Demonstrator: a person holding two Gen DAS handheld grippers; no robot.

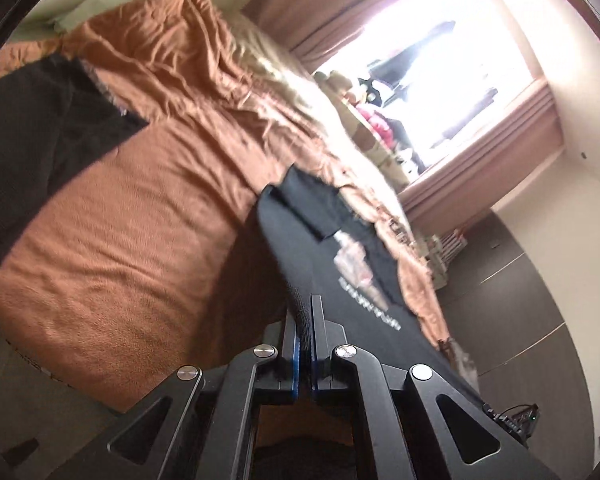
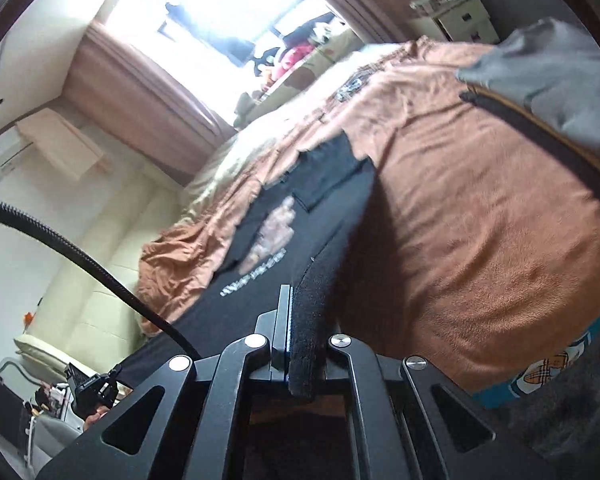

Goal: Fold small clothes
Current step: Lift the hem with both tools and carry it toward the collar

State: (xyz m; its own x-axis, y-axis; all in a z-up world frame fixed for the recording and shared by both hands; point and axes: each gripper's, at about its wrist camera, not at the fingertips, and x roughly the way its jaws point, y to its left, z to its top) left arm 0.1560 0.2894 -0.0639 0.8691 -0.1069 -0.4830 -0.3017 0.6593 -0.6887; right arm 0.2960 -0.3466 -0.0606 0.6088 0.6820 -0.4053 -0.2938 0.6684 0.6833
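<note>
The black T-shirt hangs stretched between my two tongs, lifted off the bed at my end while its far part, with a folded sleeve, still lies on the orange blanket toward the bed's window-side edge. A pale printed picture and a line of white lettering show on its front, blurred too much to read. My left gripper is clenched on one edge of the shirt: the cloth is bunched into a thick dark roll pinched between the blue-lined pads. My right gripper is clenched the same way on the opposite edge, with a fat fold of black fabric squeezed between its fingers and hanging out below them. In the right wrist view the shirt runs from my tongs across to the left tong, whose black body shows small near the lower left of that view beside a black corrugated hose. On the blanket's far-left part, in the left wrist view, lies another dark garment, spread flat and well apart from the shirt. In the right wrist view a grey garment lies near the far corner of the bed. Beyond the bed a bright window sits between pinkish curtains, with soft toys on the sill.
</note>
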